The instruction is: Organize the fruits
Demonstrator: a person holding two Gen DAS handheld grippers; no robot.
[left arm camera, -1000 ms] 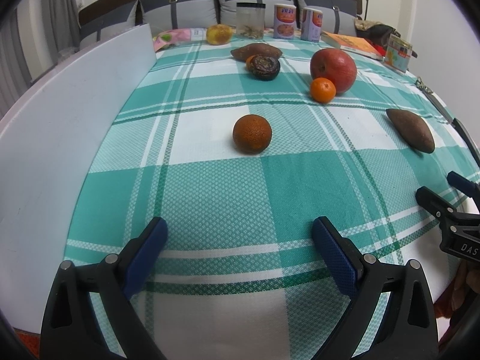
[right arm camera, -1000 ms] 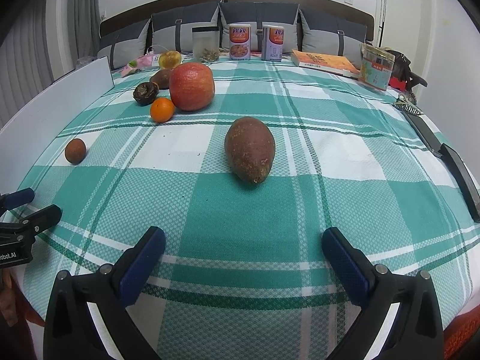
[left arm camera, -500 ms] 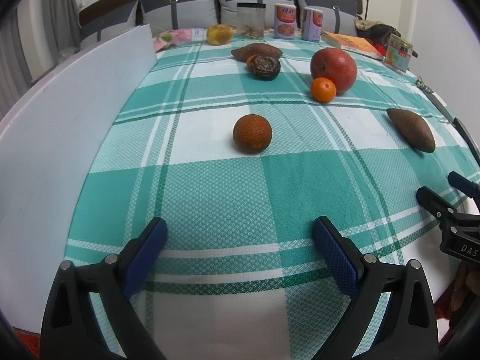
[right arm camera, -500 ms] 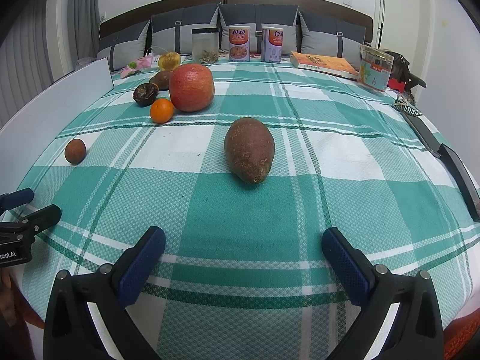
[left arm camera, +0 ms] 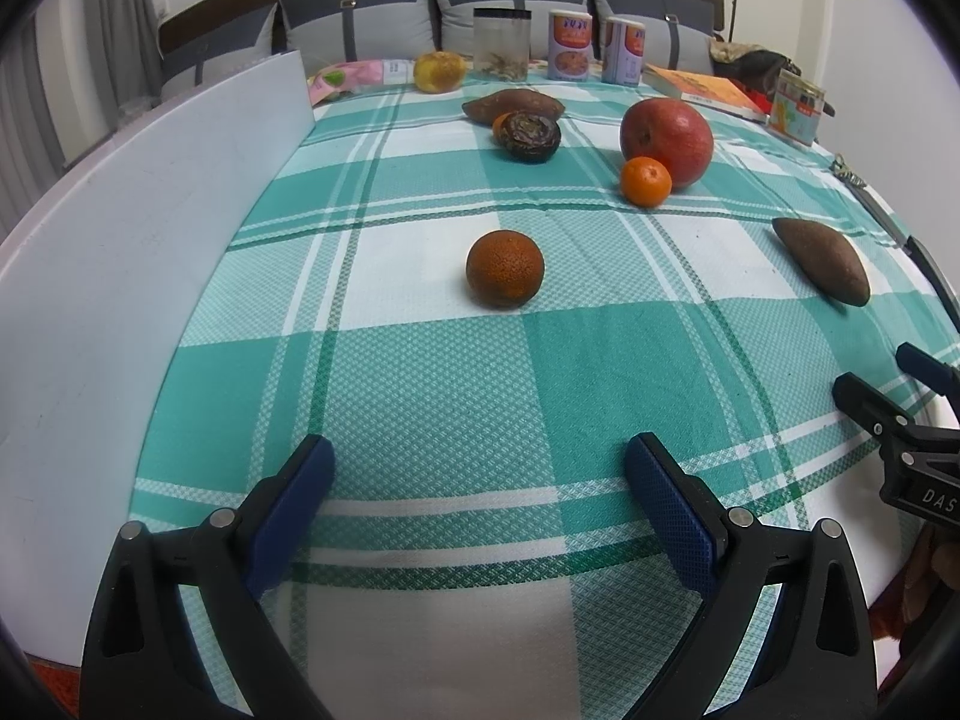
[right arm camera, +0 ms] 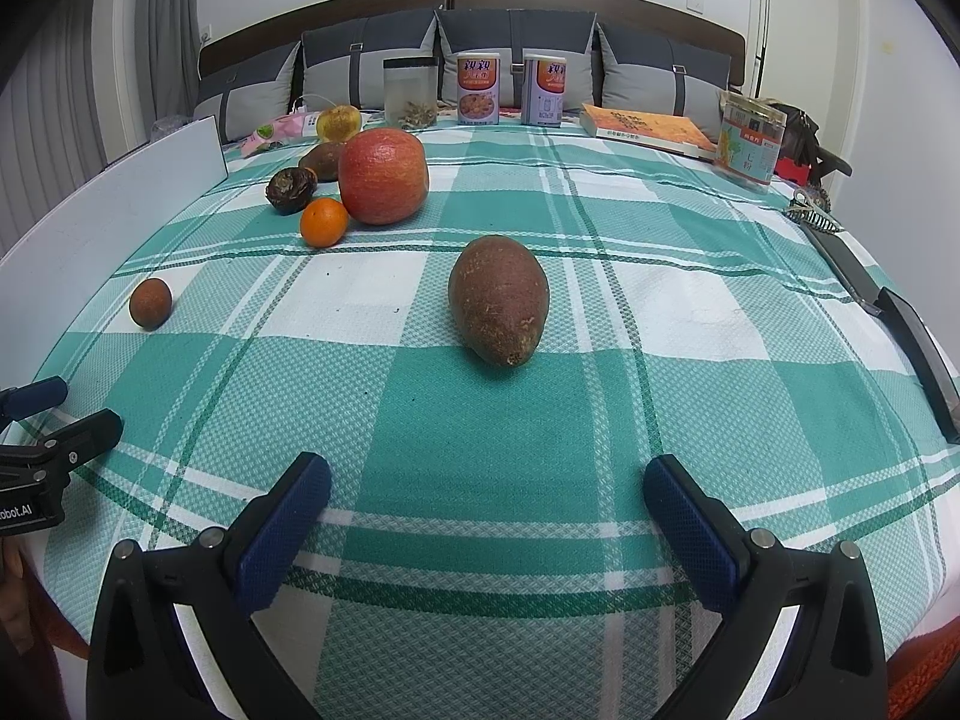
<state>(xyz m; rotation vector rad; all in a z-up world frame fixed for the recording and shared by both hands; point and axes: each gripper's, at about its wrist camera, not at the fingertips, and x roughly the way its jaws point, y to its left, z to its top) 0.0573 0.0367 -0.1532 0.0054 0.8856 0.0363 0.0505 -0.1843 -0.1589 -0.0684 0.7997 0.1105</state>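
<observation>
Fruits lie on a green checked cloth. A dull orange [left arm camera: 504, 269] sits ahead of my open, empty left gripper [left arm camera: 480, 468]; it shows small at the left in the right wrist view [right arm camera: 150, 302]. A brown sweet potato [right arm camera: 498, 307] lies ahead of my open, empty right gripper [right arm camera: 487, 489]. Farther back are a red apple [right arm camera: 383, 175], a small tangerine [right arm camera: 324, 222], a dark wrinkled fruit [right arm camera: 291, 188], a second sweet potato [left arm camera: 513, 104] and a yellow fruit [left arm camera: 439, 71].
A white board [left arm camera: 120, 252] stands along the left edge. At the back are a clear jar [right arm camera: 409, 92], two cans [right arm camera: 478, 90], a book [right arm camera: 648, 129] and a printed tin [right arm camera: 750, 146]. A black strip [right arm camera: 918, 348] lies at the right edge.
</observation>
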